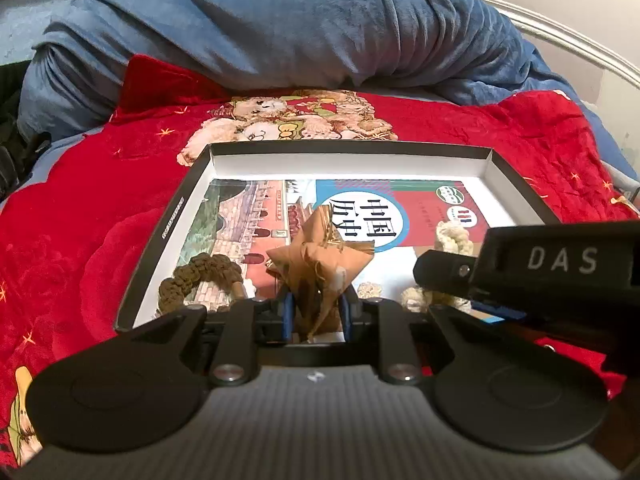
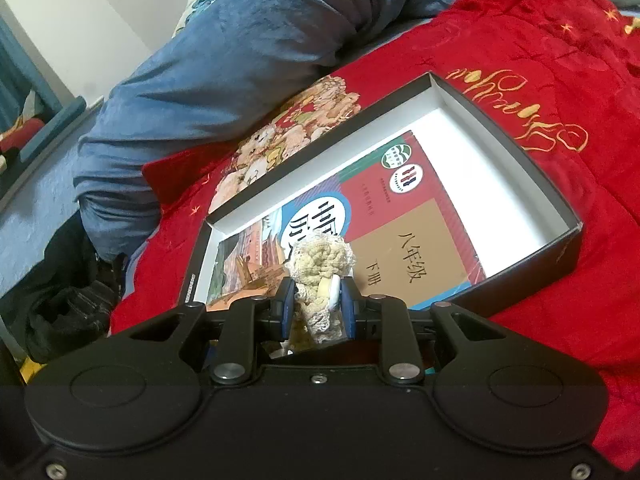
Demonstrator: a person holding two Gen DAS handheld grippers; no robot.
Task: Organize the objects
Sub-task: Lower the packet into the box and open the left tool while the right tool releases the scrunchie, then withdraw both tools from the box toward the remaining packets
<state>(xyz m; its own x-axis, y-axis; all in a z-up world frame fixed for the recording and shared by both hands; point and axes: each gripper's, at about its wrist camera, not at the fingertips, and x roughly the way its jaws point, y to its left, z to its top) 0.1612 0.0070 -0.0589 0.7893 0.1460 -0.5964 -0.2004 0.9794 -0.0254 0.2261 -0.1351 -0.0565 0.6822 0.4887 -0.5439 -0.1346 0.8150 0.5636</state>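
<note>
Both hands over the tray (image 1: 168, 224), which sits on the red quilt (image 1: 80, 208) with the blue blanket (image 1: 280, 28) bunched behind it. A book (image 2: 420, 216) lies flat in the tray bottom and covers most of it.

Left gripper (image 1: 316, 312): jaws nearly together, clamped on a tan pouch (image 1: 316, 264) that stands up between the pads. I can't tell whether its lower end touches the book. An olive braid (image 1: 192, 276) lies on the book near the tray's left wall.

Right gripper (image 2: 318, 308): jaws nearly together, clamped on a cream knit piece (image 2: 320, 264), with something white pressed against one pad. In the left view the right gripper (image 1: 448, 276) reaches in from the right, close over more cream knit (image 1: 452, 232) on the book; which part of that is the held piece I cannot tell.

Step in hand, as I read it: set both pieces down in the tray.

Notes on doing it well:
- Lower until each piece rests on the book before letting go. Both are light and soft; dropped from height they could roll or tip.
- Pouch: place it in the bare strip between braid and cream knit, not on top of either.
- Release one hand at a time. The two grippers are close together and could knock each other on opening.
- Open slowly. Knit loops may snag a pad; check they have come free before lifting.
- Lift away straight up, clear of the tray walls.
</note>
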